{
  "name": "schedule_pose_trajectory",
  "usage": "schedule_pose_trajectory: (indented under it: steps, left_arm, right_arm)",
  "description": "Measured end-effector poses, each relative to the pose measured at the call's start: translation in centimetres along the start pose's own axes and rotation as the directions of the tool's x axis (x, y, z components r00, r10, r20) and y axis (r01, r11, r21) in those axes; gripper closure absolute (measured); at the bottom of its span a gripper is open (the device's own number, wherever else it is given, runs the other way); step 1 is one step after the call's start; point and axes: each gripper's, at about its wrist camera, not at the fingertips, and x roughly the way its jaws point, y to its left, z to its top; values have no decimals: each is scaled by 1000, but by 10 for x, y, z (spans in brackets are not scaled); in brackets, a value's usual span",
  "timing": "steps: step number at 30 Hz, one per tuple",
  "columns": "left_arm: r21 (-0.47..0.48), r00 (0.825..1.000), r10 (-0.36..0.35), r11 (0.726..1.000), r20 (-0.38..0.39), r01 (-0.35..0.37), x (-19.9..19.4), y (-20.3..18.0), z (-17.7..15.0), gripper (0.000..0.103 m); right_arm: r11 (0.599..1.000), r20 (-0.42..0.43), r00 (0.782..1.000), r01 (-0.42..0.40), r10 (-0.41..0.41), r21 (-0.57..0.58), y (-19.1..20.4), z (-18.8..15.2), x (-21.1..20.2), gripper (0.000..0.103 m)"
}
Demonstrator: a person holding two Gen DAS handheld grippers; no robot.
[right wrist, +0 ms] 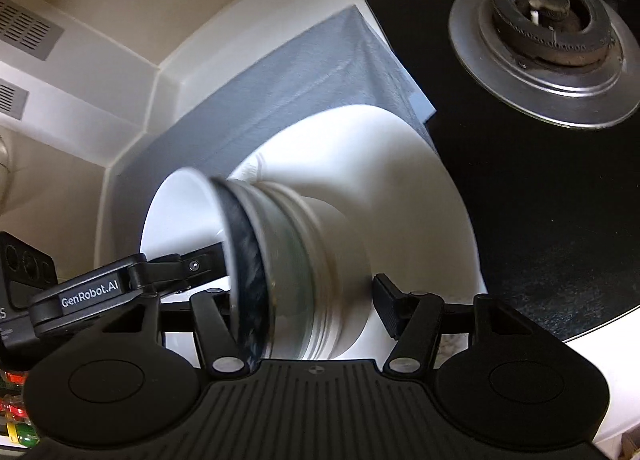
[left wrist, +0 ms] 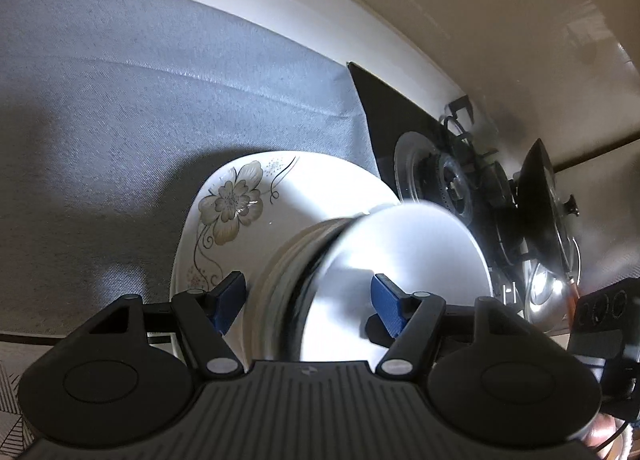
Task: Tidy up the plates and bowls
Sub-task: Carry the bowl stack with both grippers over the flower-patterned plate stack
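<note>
A white plate with a beige flower print lies on a grey cloth. A stack of bowls stands on it; the top white bowl is tilted and blurred. My left gripper is open with its blue fingertips either side of the stack. In the right wrist view the plate and the stacked bowls fill the middle. My right gripper is open around the stack; its left finger is hidden behind the bowls. The left gripper's arm reaches in from the left.
A black gas hob with a round burner lies right of the cloth. A dark pan and a steel pot stand on the hob's far side. A white counter edge and cream wall run behind.
</note>
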Motion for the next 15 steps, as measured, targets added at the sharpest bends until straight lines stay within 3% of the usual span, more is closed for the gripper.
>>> schedule_pose_trajectory:
  steps: [13,15]
  left_arm:
    - [10,1000,3,1000,16,-3,2,-3,0,29]
    - [0,1000,11,1000,10,-11,0,0,0,21]
  right_arm:
    - [1000,15,1000,9,-10,24,-17,10,2,44]
    - [999,15,1000,-1,1,36,-19,11,2,42]
